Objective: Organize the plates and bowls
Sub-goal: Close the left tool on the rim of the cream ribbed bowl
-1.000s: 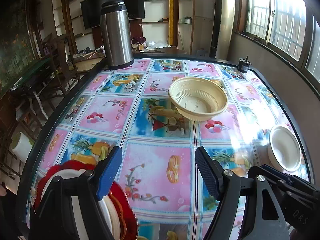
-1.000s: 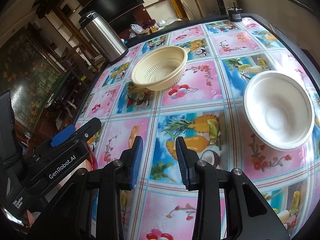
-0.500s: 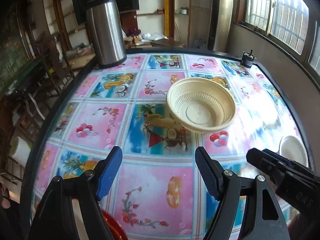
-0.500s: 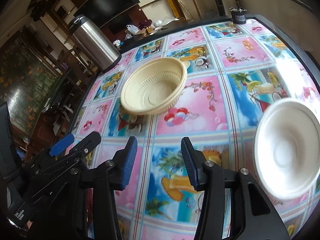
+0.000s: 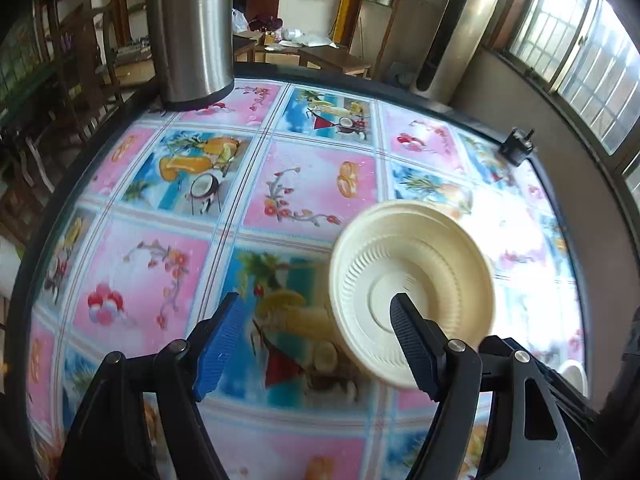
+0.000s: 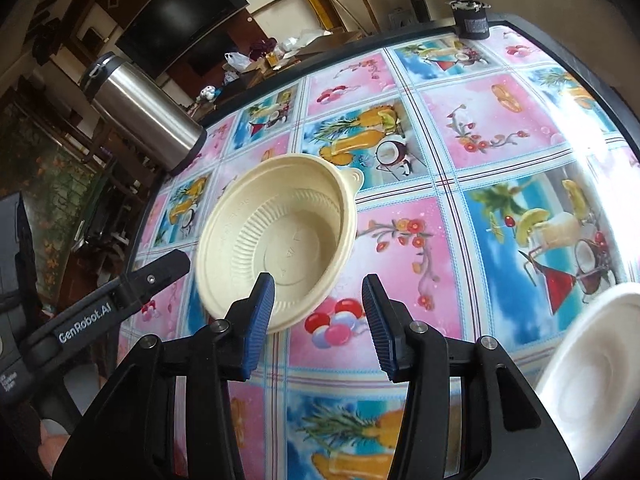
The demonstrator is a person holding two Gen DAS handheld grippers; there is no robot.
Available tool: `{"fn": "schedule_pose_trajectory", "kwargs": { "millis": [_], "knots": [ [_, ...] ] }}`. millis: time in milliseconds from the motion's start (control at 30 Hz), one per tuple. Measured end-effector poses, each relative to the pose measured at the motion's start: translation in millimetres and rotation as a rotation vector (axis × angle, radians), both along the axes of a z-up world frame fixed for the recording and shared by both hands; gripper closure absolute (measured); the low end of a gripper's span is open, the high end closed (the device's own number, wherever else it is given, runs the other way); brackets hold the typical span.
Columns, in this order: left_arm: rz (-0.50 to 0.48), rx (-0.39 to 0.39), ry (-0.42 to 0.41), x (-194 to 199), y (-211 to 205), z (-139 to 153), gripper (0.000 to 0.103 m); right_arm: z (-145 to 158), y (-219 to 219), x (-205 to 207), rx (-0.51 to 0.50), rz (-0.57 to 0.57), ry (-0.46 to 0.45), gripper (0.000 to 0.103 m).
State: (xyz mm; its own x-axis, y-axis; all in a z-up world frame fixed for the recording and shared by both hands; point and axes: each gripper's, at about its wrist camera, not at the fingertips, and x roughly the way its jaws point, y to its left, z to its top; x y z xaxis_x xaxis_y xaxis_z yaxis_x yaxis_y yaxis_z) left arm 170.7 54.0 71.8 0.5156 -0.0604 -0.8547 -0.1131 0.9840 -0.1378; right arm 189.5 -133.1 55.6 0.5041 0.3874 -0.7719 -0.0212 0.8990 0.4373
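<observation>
Left gripper (image 5: 316,332) jaws: wide open, empty. Right gripper (image 6: 318,310) jaws: just opened, empty. Cream bowl (image 6: 276,240) rests on surface (image 6: 472,128)

Each tool (image 6: 318,312) is black with ribbed blue pads (image 6: 256,320), silver screws, and white "GenRobot.AI" lettering.

The left gripper (image 5: 316,334) points steeply down, its blue-padded fingers (image 5: 218,344) spread wide with nothing pressed between them. The right gripper (image 6: 318,320) also tilts downward, its jaws parted more narrowly and gripping nothing. Seen from the right wrist, the left gripper's black finger reaches in from the left side.
</observation>
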Motion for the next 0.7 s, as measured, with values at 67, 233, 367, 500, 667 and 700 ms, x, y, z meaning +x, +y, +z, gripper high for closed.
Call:
{"fn": "schedule_pose_trajectory", "kwargs": {
  "millis": [67, 233, 367, 500, 667, 700],
  "knots": [
    [-0.011, 0.033, -0.011, 5, -5, -3, 0.027, -6, -1, 6, 0.007, -0.016, 0.012, 0.057],
    [-0.047, 0.027, 0.033, 22, -15, -19, 0.028, -11, 3, 14, -0.002, -0.004, -0.016, 0.057],
    [-0.052, 0.104, 0.056, 26, -25, -31, 0.053, -13, 7, 22, -0.023, 0.017, -0.021, 0.085],
    [-0.075, 0.161, 0.096, 26, -28, -36, 0.086, -15, 5, 22, -0.028, 0.028, -0.037, 0.086],
    [-0.079, 0.154, 0.096, 19, -27, -32, 0.086, -15, 3, 20, -0.007, 0.031, -0.028, 0.086],
    [-0.079, 0.158, 0.09, 16, -27, -30, 0.086, -14, 4, 16, -0.01, 0.033, -0.033, 0.086]
  ]
}}
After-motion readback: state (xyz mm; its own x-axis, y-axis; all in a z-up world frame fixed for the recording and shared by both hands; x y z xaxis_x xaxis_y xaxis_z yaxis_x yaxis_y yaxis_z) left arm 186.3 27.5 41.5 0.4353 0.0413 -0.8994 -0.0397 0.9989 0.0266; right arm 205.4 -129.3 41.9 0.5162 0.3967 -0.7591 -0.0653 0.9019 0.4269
